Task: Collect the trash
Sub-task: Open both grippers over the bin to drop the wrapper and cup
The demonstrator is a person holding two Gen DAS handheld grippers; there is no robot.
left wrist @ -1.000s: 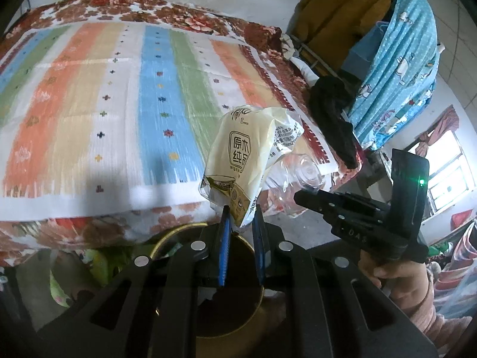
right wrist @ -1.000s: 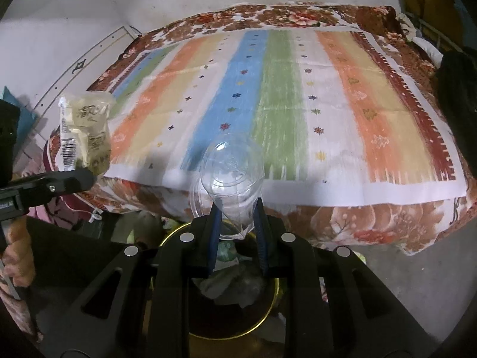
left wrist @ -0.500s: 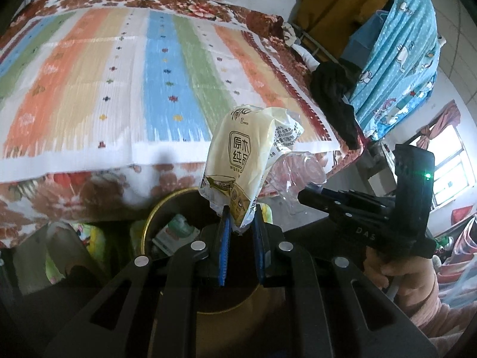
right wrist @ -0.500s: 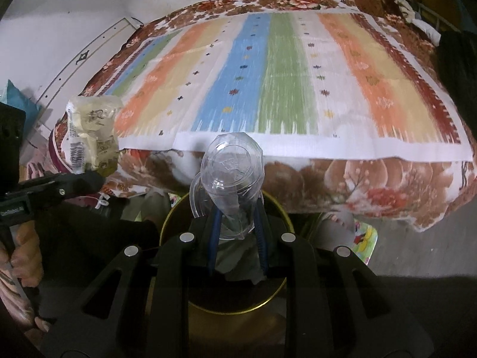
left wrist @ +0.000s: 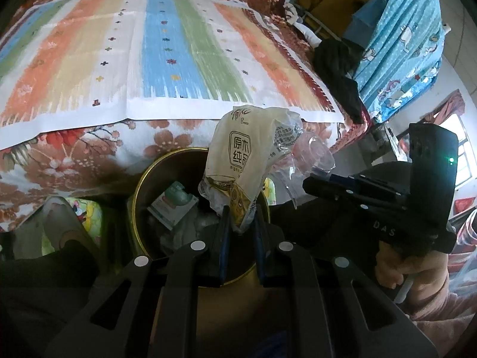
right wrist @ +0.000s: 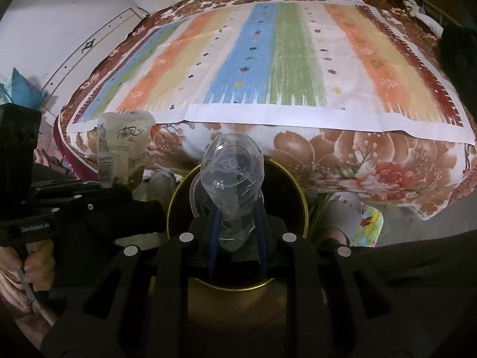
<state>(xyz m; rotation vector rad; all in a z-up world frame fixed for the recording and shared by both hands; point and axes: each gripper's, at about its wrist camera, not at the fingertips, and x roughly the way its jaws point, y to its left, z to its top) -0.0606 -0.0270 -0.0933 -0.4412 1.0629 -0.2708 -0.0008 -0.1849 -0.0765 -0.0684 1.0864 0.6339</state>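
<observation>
My left gripper [left wrist: 240,223] is shut on the lower end of a cream plastic wrapper [left wrist: 241,161] printed with dark characters. The wrapper hangs over the mouth of a round gold-rimmed bin [left wrist: 140,188]. A green and white packet [left wrist: 173,205] and crumpled paper lie inside the bin. My right gripper [right wrist: 237,223] is shut on a crushed clear plastic cup [right wrist: 232,167], directly above the bin [right wrist: 301,203]. Each view shows the other gripper beside it: the right gripper [left wrist: 313,180] with the cup [left wrist: 313,155], and the left gripper [right wrist: 125,186] with the wrapper [right wrist: 122,149].
A bed with a striped cloth [left wrist: 167,47] over a floral quilt [right wrist: 357,155] stands just behind the bin. A black garment [left wrist: 340,68] and a blue curtain [left wrist: 405,38] hang at the bed's right end. A grey shoe [right wrist: 342,208] and a colourful mat [right wrist: 369,223] lie beside the bin.
Both grippers have come down and toward the bin, so its open mouth now lies under them and the bed has slid up in the views. Both still hold their items.
</observation>
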